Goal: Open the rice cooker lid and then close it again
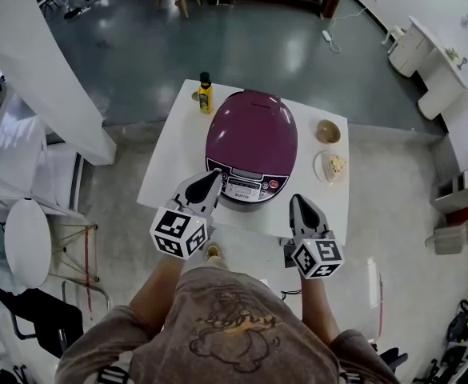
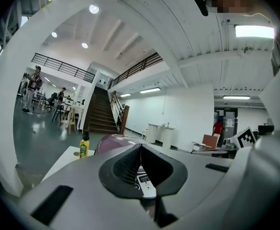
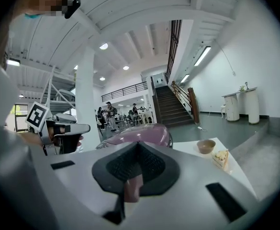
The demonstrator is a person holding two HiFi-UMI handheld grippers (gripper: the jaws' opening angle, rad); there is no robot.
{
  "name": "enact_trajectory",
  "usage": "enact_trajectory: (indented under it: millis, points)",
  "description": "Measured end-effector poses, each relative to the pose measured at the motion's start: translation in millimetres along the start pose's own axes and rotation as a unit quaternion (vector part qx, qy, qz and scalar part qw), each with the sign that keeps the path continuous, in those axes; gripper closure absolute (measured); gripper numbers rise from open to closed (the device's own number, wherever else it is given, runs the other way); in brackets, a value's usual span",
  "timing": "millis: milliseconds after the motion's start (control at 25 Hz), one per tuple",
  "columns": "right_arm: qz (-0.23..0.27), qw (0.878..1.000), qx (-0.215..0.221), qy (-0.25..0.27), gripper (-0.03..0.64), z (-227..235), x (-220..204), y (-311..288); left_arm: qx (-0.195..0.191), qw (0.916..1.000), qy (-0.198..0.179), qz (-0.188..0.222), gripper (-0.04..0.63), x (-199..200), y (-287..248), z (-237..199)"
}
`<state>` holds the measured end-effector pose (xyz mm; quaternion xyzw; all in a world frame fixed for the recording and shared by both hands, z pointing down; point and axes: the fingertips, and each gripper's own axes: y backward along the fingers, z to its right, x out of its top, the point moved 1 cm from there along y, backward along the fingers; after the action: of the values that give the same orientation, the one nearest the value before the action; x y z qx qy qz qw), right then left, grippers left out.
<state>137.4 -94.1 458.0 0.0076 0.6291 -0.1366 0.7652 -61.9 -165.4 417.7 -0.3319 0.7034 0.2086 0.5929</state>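
A rounded purple rice cooker point(image 1: 251, 138) sits in the middle of the white rectangular desk point(image 1: 160, 178). A small yellow bottle with a dark cap point(image 1: 206, 96) stands to its far left. To its right lies a round brown bowl point(image 1: 327, 131), with a pale cake wedge point(image 1: 335, 166) just nearer. The left gripper point(image 1: 212, 176) is at the cooker's near left. The right gripper point(image 1: 298, 202) is at its near right.

light: bright, ceiling lamps point(image 2: 94, 8); glare: floor point(image 1: 218, 38) sheen; edges: fisheye-bent, dark; foreground: perhaps soft

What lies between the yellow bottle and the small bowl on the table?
The rice cooker stands between the bottle and the bowl; the head view shows it.
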Motion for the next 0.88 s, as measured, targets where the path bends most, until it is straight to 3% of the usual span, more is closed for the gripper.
enact_trajectory:
  millis: [400,680,880]
  points:
    - [0.022,0.999,-0.033,0.002,0.615,21.0,16.7,-42.6,-0.047,0.9988,-0.006,-0.01,0.572,3.8,-44.8,-22.5]
    - [0.02,1.0,-0.017,0.014,0.615,32.8,31.9,-54.6,-0.043,0.999,-0.002,-0.013,0.572,9.1,-53.6,-20.3]
    - [0.014,0.999,0.023,0.019,0.615,33.4,42.9,-69.2,-0.027,0.9993,0.007,-0.023,0.572,9.1,-57.3,-17.7]
